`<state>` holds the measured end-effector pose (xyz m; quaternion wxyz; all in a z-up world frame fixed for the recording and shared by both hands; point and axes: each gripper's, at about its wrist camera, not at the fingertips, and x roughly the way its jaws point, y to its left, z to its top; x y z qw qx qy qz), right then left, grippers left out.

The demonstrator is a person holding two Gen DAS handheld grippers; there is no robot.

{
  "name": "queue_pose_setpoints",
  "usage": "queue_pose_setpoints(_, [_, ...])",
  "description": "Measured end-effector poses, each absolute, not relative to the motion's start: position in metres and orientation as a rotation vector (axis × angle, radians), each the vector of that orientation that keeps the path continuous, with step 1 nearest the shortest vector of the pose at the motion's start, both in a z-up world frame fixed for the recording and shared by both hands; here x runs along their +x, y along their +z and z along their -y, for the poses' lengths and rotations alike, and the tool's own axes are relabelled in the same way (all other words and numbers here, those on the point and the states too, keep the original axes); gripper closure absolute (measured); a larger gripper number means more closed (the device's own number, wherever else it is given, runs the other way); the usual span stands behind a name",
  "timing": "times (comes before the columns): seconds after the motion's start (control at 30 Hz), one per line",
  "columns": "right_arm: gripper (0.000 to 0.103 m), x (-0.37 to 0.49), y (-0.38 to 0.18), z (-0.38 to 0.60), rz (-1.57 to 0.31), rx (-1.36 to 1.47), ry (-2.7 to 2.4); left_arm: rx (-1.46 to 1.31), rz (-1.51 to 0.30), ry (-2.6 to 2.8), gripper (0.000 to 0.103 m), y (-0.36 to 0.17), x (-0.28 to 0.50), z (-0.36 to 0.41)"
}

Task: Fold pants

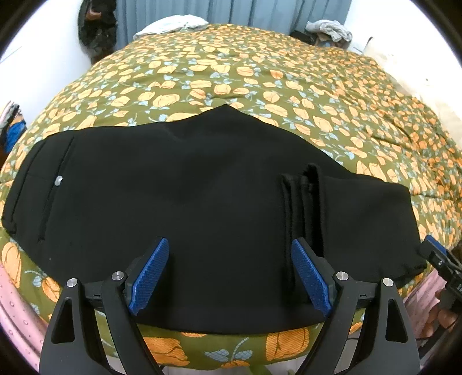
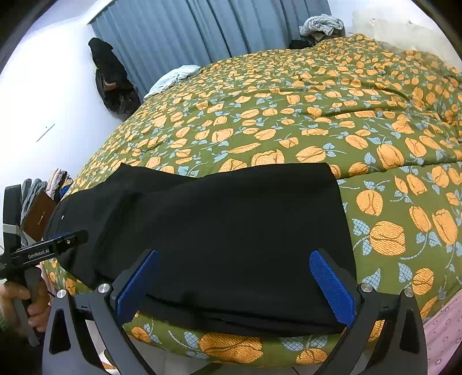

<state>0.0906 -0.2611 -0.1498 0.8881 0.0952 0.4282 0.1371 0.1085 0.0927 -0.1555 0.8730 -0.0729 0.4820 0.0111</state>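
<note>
Both grippers tilt downward with jaws spread wide, gripping nothing: the left gripper (image 1: 229, 274) and right gripper (image 2: 235, 285) hover over the near edge of the black pants (image 1: 173, 187) lying on the floral bedspread (image 1: 231, 75).

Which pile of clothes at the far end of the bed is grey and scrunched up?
The grey crumpled pile by the far right corner. The other pile is pale, nearly white, and lies left, by the curtain.
</note>
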Motion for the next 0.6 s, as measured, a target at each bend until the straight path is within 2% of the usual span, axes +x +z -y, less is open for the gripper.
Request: queue_pose_setpoints(0.6, [0.000, 0.0924, -0.1540, 0.2571, -0.904, 0.196, 0.290, -0.179, -1.033, 0.069, 0.015, -0.1620, 0.1107, -0.1028])
